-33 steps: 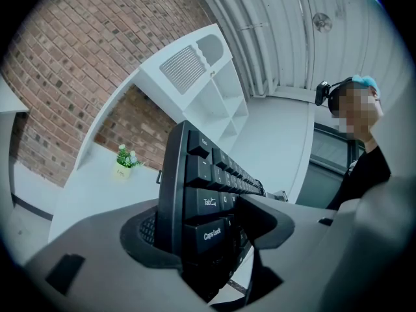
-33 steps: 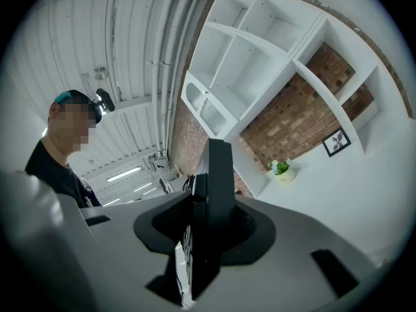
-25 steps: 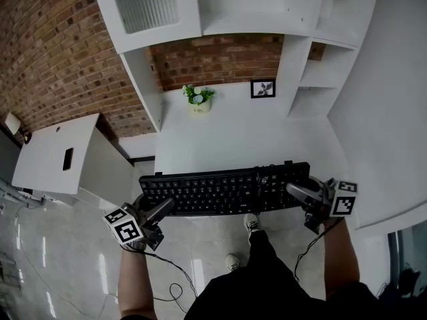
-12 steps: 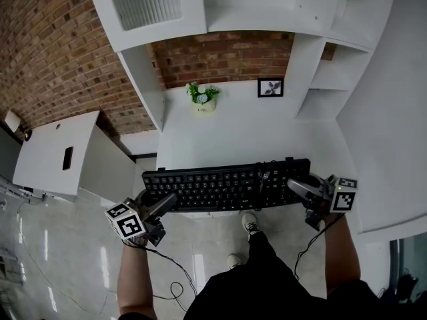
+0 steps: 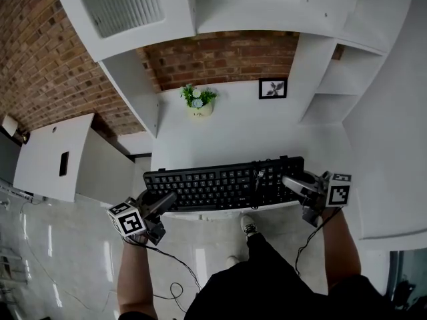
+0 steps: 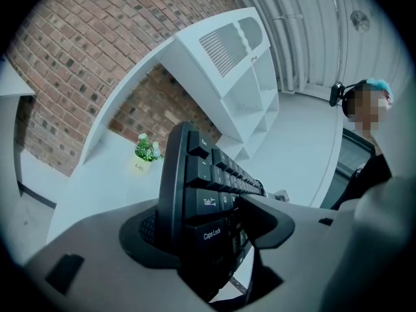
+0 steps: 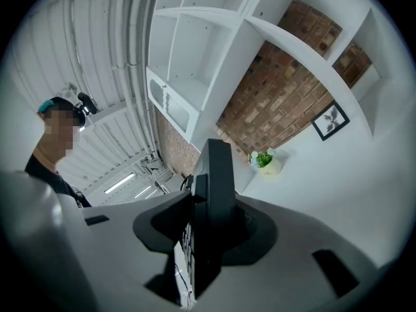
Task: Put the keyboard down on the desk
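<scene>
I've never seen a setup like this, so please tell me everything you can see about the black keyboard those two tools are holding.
The keyboard is long and black, plastic by its look, with full rows of raised keys. Tab and Caps Lock can be read at its left end. It lies level, keys up, over the front edge of the white desk. The left gripper clamps its left end and the right gripper clamps its right end. I cannot tell whether it already rests on the desk.

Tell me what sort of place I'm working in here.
Probably a home-office nook: a white desk under built-in shelves against a brick wall, a potted plant and framed picture at its back, and a black keyboard at its front edge.
</scene>
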Demonstrator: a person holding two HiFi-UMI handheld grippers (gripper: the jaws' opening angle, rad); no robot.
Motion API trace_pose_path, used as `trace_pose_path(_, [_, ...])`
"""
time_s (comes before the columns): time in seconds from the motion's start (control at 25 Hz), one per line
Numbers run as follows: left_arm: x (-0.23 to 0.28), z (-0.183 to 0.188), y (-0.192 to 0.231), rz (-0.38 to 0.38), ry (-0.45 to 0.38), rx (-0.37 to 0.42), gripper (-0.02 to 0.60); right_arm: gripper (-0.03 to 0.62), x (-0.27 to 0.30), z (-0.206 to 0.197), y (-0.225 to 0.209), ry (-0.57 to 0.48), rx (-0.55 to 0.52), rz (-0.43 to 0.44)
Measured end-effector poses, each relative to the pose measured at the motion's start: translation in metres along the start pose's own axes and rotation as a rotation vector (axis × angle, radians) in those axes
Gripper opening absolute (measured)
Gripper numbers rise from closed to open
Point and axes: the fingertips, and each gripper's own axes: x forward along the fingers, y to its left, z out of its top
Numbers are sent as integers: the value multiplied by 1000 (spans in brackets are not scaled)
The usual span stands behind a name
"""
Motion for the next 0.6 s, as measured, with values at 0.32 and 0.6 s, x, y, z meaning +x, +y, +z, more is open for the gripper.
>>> trace_pose_path(0.32, [5,5,6,25,70,-33,307,149,1,-4,-4,18,91,-57])
trace_pose_path(0.6, [18,-2,23,19,95,-88,308,156,2,-2,-17,45,145,-108])
